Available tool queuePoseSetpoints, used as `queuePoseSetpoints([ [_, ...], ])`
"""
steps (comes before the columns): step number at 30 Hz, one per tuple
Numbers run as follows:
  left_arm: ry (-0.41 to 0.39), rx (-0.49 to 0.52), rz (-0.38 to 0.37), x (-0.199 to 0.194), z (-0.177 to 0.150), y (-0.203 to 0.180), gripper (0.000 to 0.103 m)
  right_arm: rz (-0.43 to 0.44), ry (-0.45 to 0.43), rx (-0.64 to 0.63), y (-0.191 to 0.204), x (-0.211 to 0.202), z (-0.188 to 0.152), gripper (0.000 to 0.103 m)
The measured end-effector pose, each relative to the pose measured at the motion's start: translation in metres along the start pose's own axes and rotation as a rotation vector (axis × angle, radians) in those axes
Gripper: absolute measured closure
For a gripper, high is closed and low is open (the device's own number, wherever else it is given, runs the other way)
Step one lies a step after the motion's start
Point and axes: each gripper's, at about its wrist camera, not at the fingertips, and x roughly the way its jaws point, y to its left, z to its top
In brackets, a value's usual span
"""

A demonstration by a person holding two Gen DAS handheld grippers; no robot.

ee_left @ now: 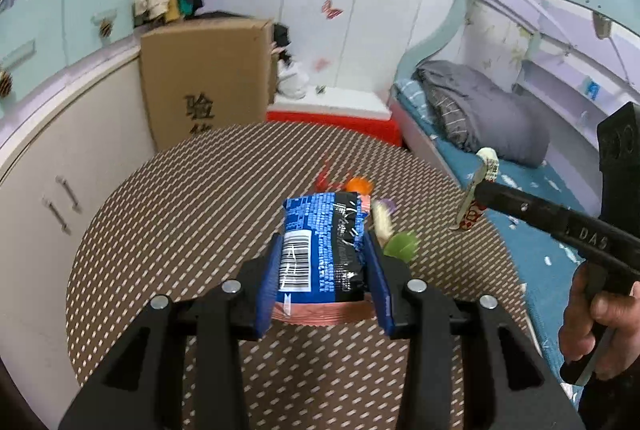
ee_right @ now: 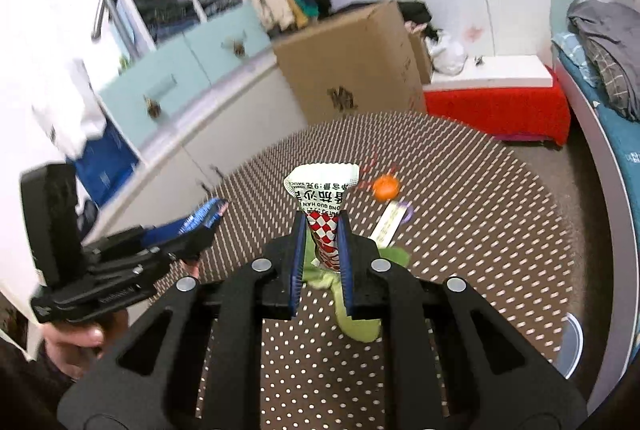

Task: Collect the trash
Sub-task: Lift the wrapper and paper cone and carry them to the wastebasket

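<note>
Left gripper: fingers clamp blue snack wrapper, lifted above desk. Right gripper: fingers pinch red-checked sauce packet, also held up. Judged midway: orange scrap, white strip, green scrap left on desk. No bin in view; green scrap partly hidden behind fingers.

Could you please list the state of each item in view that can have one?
left hand-held gripper: shut on the blue snack wrapper
right hand-held gripper: shut on the ketchup sachet
orange cap: lying on the table
green scrap: lying on the table
cardboard box: closed, upright
</note>
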Motion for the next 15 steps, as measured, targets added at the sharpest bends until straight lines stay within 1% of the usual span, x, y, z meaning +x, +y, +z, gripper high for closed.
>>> queuePoseSetpoints([
  [4, -0.029, 0.036, -0.046, 0.004, 0.020, -0.030, 0.064, -0.021, -0.074, 0.032, -0.021, -0.035, 0.015, 0.087],
  [8, -0.037, 0.075, -0.100, 0.013, 0.035, -0.064, 0.064, -0.096, -0.139, 0.067, -0.055, -0.073, 0.020, 0.087],
  [12, -0.033, 0.135, -0.160, 0.026, 0.045, -0.108, 0.064, -0.188, -0.173, 0.167, -0.108, -0.105, 0.015, 0.087],
  [15, -0.018, 0.172, -0.202, 0.037, 0.047, -0.138, 0.064, -0.266, -0.140, 0.282, -0.163, -0.116, -0.003, 0.087],
])
